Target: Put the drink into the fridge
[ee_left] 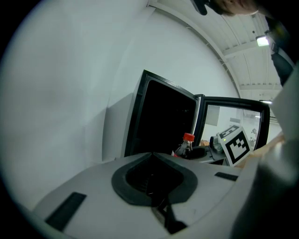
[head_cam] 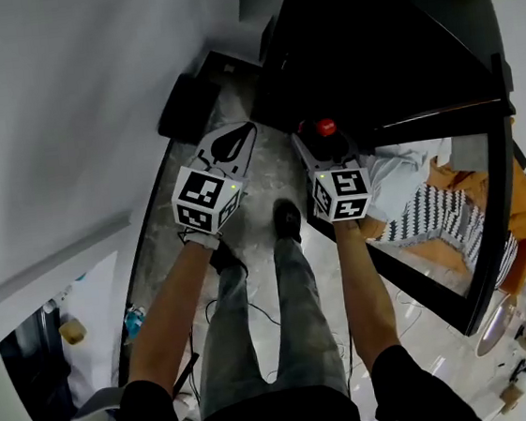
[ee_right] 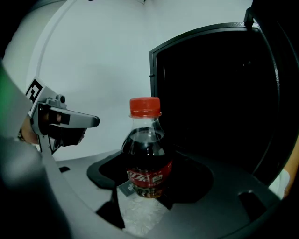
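Since I am carrying the bottle to the fridge, the job right now, as I judge it, is to hold it upright and level. I should bring it straight through the open front rather than at an angle, and loosen my grip only once its base sits on a shelf. A pinch low on a tall, smooth bottle lets the top sway, so I would move slowly and steer clear of the door frame.

My right gripper is pinching the bottle near its bottom, just under the red label. The jaws are parted only as far as the bottle's body forces them. It stands upright between them, red cap on top, with dark drink reaching nearly to the neck. My left gripper hangs just beside it at about the same height. Its jaws are pressed together with nothing between them, and it touches nothing that I can see.

Just beyond the bottle is the fridge, black, its inside so dark that I cannot make out shelves or anything stored there. Its glass door stands open on my right, clear of the opening. The bottle is at the mouth of that opening and, I judge, not yet inside. Behind the fridge and to my left is a plain white wall.
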